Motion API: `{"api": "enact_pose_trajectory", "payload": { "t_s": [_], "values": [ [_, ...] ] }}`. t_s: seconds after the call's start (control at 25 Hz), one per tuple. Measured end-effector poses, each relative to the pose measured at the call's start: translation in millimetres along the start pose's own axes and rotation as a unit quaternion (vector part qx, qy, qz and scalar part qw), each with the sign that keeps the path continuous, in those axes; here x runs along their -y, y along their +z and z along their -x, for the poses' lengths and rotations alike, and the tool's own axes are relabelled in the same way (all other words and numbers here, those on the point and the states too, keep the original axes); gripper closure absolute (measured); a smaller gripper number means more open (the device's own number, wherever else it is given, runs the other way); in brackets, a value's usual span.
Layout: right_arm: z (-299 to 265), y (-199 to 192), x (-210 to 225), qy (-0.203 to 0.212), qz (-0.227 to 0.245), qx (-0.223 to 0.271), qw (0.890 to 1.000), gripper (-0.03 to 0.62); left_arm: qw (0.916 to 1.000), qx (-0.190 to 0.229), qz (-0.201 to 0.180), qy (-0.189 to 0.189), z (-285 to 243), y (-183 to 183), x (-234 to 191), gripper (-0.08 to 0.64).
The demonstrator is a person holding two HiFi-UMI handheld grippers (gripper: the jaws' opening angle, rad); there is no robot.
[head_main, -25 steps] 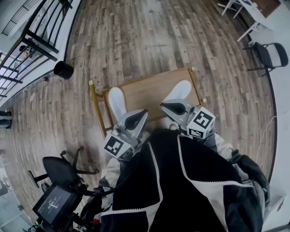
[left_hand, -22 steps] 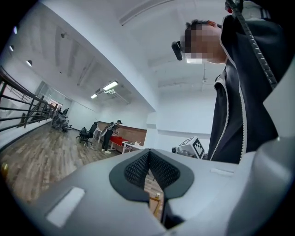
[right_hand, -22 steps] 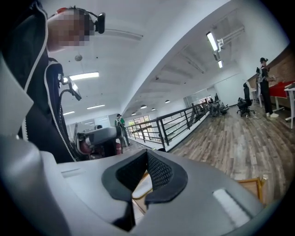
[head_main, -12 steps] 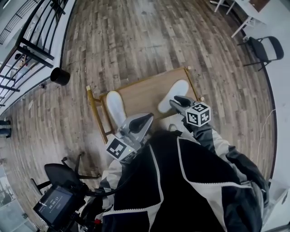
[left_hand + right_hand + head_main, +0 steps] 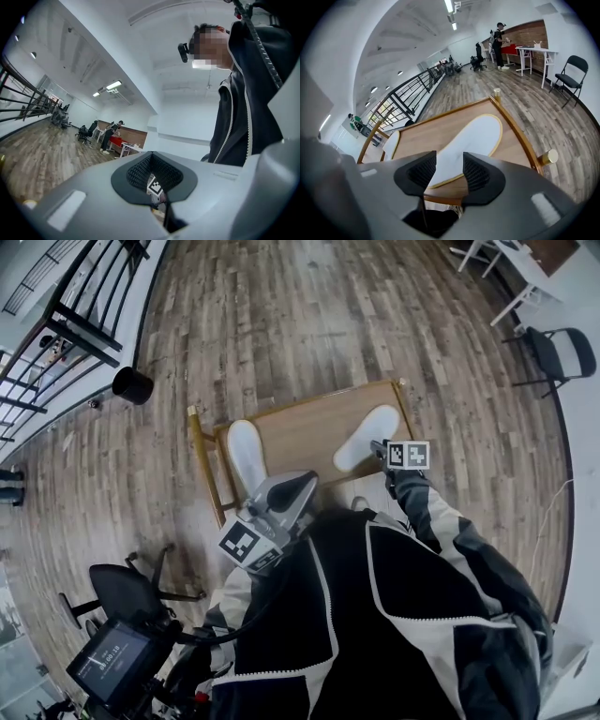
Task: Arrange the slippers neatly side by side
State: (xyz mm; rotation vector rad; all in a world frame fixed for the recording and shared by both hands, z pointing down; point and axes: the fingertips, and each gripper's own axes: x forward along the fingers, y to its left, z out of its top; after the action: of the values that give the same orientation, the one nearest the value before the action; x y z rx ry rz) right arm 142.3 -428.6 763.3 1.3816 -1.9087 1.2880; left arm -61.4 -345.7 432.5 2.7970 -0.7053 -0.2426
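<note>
Two slippers lie on the low wooden table [image 5: 300,427], well apart and at different angles, so I judge that no part of the arranging is done yet. At the left, the left slipper [image 5: 245,454] rests near the table's left edge and runs lengthwise away from you. It is a flat, elongated oval with a matte white face and a thin yellowish edging, and it looks soft. Your left gripper [image 5: 292,486] hangs close to your body off the table's near edge. Its jaws are closed together on nothing, the dark ribbed pads meet, and it is not aimed down at the table. Between the slippers the table shows a smooth, pale wood-grain top inside a raised golden-brown rail, with brass-coloured knobs at the corners. At the right, the right slipper [image 5: 367,438] lies slanted, its far end towards the far right corner, with the same white face and yellow trim. Your right gripper [image 5: 382,452] is down at that slipper's near end. Its jaws have just been opening and stand wide. The slipper's near end shows in the gap beyond them, but the pads do not press on it. What remains, as I judge it, is to grip one slipper, bring it beside the other, and set the pair parallel with ends level.
</note>
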Motion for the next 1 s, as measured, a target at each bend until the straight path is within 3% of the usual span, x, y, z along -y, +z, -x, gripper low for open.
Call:
{"api": "enact_pose_trajectory", "payload": {
  "t_s": [0.24, 0.6, 0.64, 0.72, 1.0],
  "values": [
    [-26.7, -4.7, 18.3, -0.004, -0.07, -0.018, 0.997, 0.41, 0.9997, -0.007, -0.006, 0.02, 14.7, -0.1, 1.8, 0.54],
    [-53.6, 4.5, 35.2, -0.009, -0.114, -0.028, 0.993, 0.414, 0.998, -0.007, -0.01, 0.063, 29.4, -0.9, -8.3, 0.54],
    [-51.6, 3.5, 37.0, -0.017, -0.113, -0.027, 0.993, 0.43, 0.9978, -0.006, -0.01, 0.066, 32.0, -0.7, -7.3, 0.54],
    [-47.6, 2.6, 40.7, -0.03, -0.109, -0.024, 0.993, 0.565, 0.9976, -0.005, -0.01, 0.069, 35.6, 0.5, -5.7, 0.54],
    [-45.3, 11.6, 33.1, -0.018, -0.109, -0.012, 0.994, 0.569, 0.9975, -0.003, -0.013, 0.069, 36.4, 3.2, -9.7, 0.54]
  ]
}}
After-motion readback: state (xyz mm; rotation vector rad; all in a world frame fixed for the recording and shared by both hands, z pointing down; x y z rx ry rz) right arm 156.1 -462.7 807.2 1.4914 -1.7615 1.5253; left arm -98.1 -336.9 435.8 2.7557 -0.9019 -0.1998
